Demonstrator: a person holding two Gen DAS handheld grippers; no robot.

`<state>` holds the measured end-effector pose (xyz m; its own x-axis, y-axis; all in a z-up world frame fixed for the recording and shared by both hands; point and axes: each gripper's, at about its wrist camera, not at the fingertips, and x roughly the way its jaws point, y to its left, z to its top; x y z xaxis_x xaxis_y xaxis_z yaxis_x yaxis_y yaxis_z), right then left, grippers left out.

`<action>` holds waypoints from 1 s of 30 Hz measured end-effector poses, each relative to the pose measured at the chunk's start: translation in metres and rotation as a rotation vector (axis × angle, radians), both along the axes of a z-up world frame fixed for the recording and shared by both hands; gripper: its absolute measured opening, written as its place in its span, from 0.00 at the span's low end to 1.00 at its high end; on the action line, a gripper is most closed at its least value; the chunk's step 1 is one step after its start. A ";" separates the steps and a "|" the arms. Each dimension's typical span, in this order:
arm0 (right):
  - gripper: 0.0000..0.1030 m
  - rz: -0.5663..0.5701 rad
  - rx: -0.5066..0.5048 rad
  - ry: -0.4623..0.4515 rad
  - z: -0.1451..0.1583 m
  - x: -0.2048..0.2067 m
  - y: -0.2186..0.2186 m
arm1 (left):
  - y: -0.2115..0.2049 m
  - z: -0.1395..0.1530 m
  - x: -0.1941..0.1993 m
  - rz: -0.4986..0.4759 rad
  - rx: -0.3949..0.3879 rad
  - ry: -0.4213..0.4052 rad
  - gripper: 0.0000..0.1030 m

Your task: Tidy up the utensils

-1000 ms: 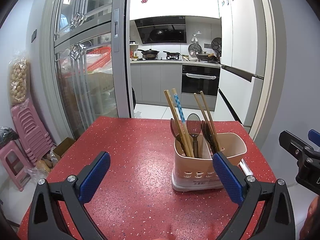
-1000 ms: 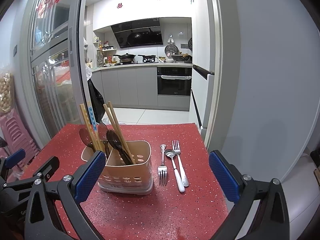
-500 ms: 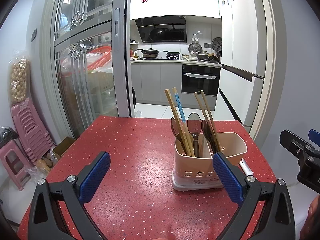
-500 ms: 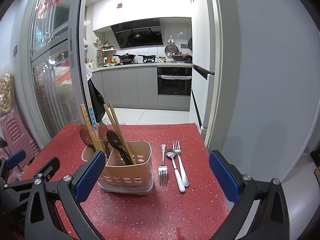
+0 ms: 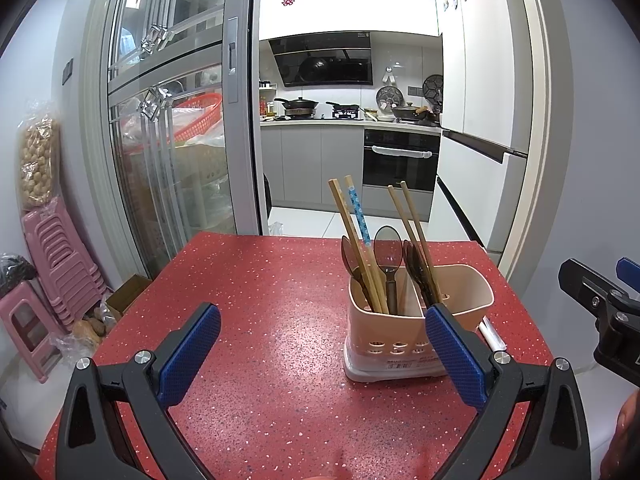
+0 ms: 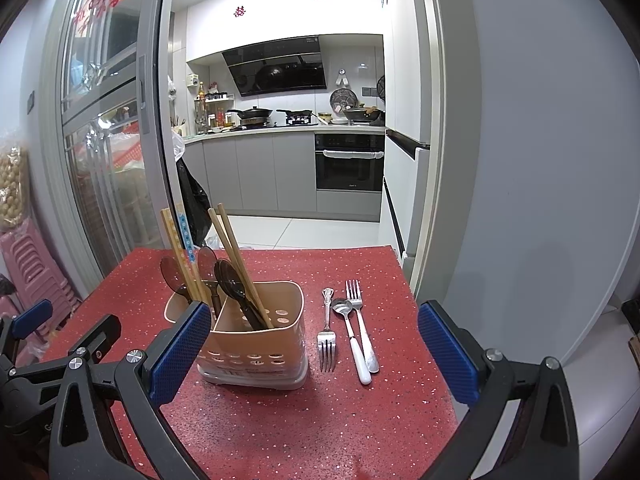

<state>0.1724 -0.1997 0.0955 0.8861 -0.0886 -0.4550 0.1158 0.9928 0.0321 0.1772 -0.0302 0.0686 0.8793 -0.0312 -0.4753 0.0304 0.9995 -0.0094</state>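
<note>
Two forks (image 6: 327, 340) and one spoon (image 6: 352, 336) lie beside the caddy (image 6: 256, 344).

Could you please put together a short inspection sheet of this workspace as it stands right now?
Surface: red speckled table, bare in front of the claws.
Job's things: pink utensil holder with chopsticks and dark spoons standing in it; two forks and a white-handled spoon lie flat on the table to its right, apart from it.
Clutter: nothing seen on the table.
Grippers: left claw open, empty; right claw open, empty.
Cables: nothing seen.
Surroundings: kitchen with oven behind; stacked pink stools on the left.
</note>
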 end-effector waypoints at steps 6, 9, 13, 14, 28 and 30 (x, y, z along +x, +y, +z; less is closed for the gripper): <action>1.00 -0.001 -0.001 0.000 0.000 0.000 0.000 | 0.000 0.000 0.000 -0.001 0.002 0.000 1.00; 1.00 -0.001 0.001 0.000 0.000 0.000 0.000 | -0.001 0.000 0.000 -0.001 0.001 0.000 1.00; 1.00 0.000 -0.001 0.000 0.000 -0.001 0.001 | 0.000 0.000 0.000 -0.001 0.001 0.001 1.00; 1.00 0.000 -0.001 0.000 0.000 -0.001 0.001 | 0.000 0.000 0.000 -0.001 0.001 0.002 1.00; 1.00 0.000 0.000 0.000 0.000 -0.001 0.002 | 0.000 0.001 0.000 -0.002 0.003 0.000 1.00; 1.00 0.000 0.000 0.000 0.000 -0.001 0.002 | -0.001 0.001 0.001 -0.002 0.008 -0.002 1.00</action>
<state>0.1717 -0.1981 0.0954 0.8861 -0.0884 -0.4549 0.1154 0.9928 0.0318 0.1783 -0.0309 0.0696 0.8800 -0.0292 -0.4741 0.0325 0.9995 -0.0012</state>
